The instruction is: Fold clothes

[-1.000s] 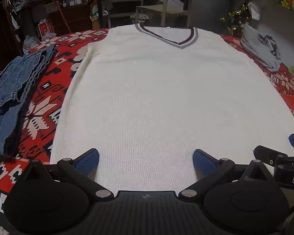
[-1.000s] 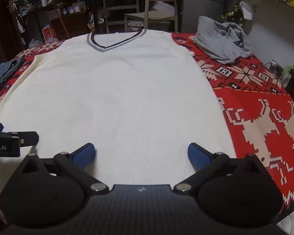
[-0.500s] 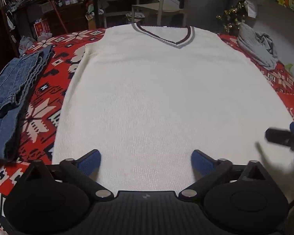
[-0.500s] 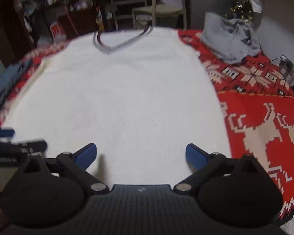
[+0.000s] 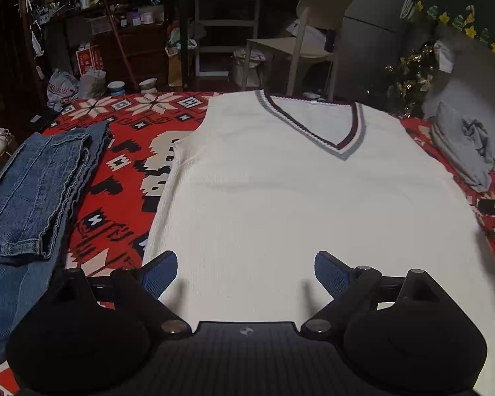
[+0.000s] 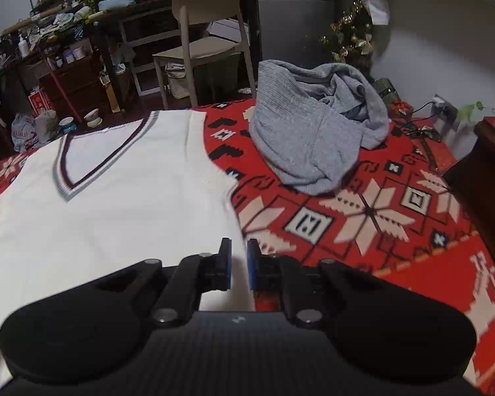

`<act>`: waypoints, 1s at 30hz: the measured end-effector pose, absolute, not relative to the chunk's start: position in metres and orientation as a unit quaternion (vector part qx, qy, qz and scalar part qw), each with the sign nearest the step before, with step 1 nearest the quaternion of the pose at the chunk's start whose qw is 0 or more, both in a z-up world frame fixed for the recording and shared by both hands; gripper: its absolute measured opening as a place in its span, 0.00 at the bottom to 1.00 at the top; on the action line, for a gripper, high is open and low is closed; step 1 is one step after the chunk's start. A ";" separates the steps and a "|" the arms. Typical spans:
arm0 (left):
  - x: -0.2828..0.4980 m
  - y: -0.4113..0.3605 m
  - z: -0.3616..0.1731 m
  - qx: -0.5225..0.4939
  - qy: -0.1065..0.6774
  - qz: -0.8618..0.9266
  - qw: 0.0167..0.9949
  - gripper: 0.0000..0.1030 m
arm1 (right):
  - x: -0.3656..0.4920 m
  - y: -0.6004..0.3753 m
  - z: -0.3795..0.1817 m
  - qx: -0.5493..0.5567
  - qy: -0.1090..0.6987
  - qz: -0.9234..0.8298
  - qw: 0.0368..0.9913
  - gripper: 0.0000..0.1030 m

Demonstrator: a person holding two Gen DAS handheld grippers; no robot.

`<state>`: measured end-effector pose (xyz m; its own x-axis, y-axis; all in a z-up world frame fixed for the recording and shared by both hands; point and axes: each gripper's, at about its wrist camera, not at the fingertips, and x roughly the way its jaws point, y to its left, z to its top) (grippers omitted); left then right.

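Nearest the viewer, two hand-held black claws with ribbed casings work over the bed. The left claw [image 5: 246, 272] stands wide, its two blue textured pads [image 5: 160, 272] apart above the lower part of one white vest [image 5: 313, 204], gripping nothing. The right claw [image 6: 239, 264] is closing: its two blue pads [image 6: 227, 269] stand nearly together with a narrow slot between them, right at the vest's [image 6: 115, 224] side edge. Whether the knit edge is actually pinched in that slot cannot be told.

The vest is a fine-ribbed knit, sleeveless, laid flat and face up on the blanket [image 5: 122, 178], hem toward the claws. Its V-neck [image 5: 316, 128] is trimmed in three bands: grey, white and maroon.

The blanket is red, woven with cream snowflakes, black-and-white squares and cream reindeer figures [image 6: 373, 211].

To the vest's left lies one pair of blue jeans [image 5: 39, 191], stiff denim, folded long with stitched seams showing, well apart from the vest. To its right, near the far corner, sits one grey ribbed sweater [image 6: 313, 132] in a crumpled heap, apart from the vest.

Beyond the bed stands one beige chair [image 6: 208, 19] with a curved back, then dark cluttered shelves [image 5: 122, 26], and tinsel decorations [image 6: 353, 33] against the grey wall.
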<state>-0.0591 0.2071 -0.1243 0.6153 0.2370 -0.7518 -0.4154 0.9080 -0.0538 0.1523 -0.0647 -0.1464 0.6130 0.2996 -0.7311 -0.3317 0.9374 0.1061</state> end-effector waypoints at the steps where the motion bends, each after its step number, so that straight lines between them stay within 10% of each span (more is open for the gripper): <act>1: -0.056 0.209 -0.126 -0.113 0.404 0.183 0.889 0.88 | 0.160 -0.062 -0.151 -0.020 0.406 0.175 0.897 0.10; 30: -0.045 0.208 -0.137 -0.103 0.437 0.165 0.878 0.85 | 0.193 -0.027 -0.165 -0.108 0.406 0.194 0.887 0.00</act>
